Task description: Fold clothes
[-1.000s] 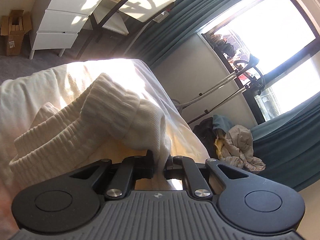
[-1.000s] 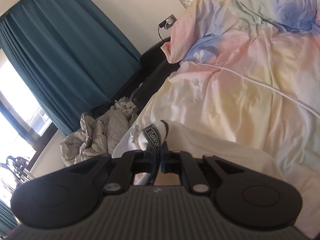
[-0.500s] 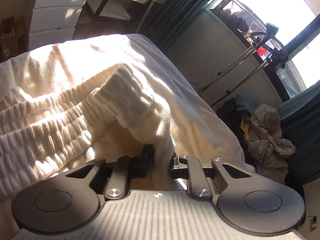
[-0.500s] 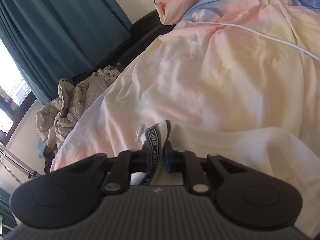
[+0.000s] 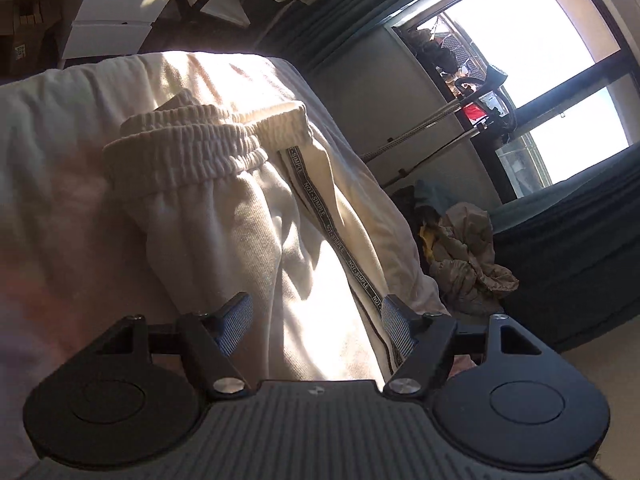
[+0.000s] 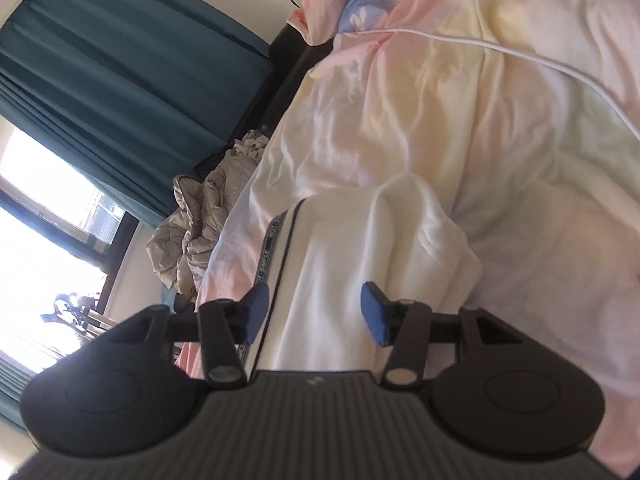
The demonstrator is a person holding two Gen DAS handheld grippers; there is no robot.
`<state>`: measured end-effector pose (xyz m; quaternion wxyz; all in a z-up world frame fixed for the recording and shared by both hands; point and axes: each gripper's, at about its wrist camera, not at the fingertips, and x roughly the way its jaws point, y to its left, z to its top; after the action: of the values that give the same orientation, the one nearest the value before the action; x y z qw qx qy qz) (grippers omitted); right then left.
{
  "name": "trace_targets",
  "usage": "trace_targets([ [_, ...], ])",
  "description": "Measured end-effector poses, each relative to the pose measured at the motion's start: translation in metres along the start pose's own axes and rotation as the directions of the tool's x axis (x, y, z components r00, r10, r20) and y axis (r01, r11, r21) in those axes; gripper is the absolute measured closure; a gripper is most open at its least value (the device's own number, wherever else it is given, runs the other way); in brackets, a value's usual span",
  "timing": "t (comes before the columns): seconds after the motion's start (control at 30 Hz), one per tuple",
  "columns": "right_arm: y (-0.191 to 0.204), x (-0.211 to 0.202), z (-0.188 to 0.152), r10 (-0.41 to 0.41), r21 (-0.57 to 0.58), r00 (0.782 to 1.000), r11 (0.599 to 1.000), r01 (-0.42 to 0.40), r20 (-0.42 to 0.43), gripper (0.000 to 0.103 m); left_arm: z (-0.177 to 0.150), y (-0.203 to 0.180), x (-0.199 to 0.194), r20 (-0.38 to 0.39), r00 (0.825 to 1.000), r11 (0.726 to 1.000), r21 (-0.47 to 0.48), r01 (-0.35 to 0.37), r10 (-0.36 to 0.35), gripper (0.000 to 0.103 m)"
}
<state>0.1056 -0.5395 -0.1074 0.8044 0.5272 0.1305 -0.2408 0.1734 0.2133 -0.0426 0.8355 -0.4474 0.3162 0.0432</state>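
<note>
A bed (image 6: 460, 92) with one pastel, rumpled duvet fills most of the right wrist view, and one white cable (image 6: 520, 54) runs across its far part. On the bed lies one pair of cream sweatpants (image 5: 248, 216), folded over on itself, its elastic waistband (image 5: 192, 140) at the far end in the left wrist view and one grey lettered side stripe (image 5: 332, 228) running down its right edge. On the floor by the teal curtain (image 6: 104, 64) sits one heap of crumpled clothes (image 5: 468, 256).

The left hand-held gripper (image 5: 316, 320) has just been opening; its jaws stand wide apart with the sweatpants lying loose between them, the stripe just beside the right pad, and neither pad presses on the cloth. The right hand-held gripper (image 6: 314, 312) has likewise just been opening; its two blue pads (image 6: 372, 312) are parted over the near end of the same garment, the stripe just beside the left one. Neither holds anything.
</note>
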Motion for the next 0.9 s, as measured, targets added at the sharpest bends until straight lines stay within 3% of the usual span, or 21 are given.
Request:
trace_targets([
  [0.1,-0.016,-0.006,-0.012,-0.02,0.057,0.999,0.998,0.022,-0.05,0.036,-0.01,0.022,-0.005,-0.041,0.999,0.999,-0.043,-0.025,0.023,0.024],
  [0.27,-0.027,0.001,-0.026,-0.011,0.081,0.993,0.997,0.02,-0.114,0.033,-0.01,0.049,0.015,-0.099,0.995,0.992,-0.123,-0.036,0.024,0.024],
  [0.4,-0.029,0.023,-0.035,0.031,0.065,0.989,0.998,-0.022,-0.145,0.031,-0.012,0.068,0.047,-0.145,0.988,0.975,-0.221,0.011,-0.044,0.024],
  [0.57,-0.029,0.057,-0.034,0.048,0.047,0.992,0.998,-0.043,-0.116,0.03,-0.007,0.06,0.072,-0.123,0.991,0.986,-0.164,0.031,-0.051,0.025],
  [0.67,-0.026,0.071,-0.03,0.064,0.01,0.996,0.998,-0.063,-0.07,0.031,-0.003,0.052,0.085,-0.104,0.994,0.995,-0.095,0.033,-0.043,0.034],
  [0.8,-0.027,0.086,-0.024,0.058,-0.013,0.998,0.998,-0.058,-0.009,0.038,-0.002,0.05,0.095,-0.071,0.997,0.998,-0.062,0.025,-0.03,0.055],
  [0.9,-0.029,0.09,-0.021,0.043,-0.01,0.999,0.999,-0.043,0.012,0.061,-0.002,0.055,0.095,-0.041,0.998,0.995,-0.089,0.039,-0.043,0.08],
])
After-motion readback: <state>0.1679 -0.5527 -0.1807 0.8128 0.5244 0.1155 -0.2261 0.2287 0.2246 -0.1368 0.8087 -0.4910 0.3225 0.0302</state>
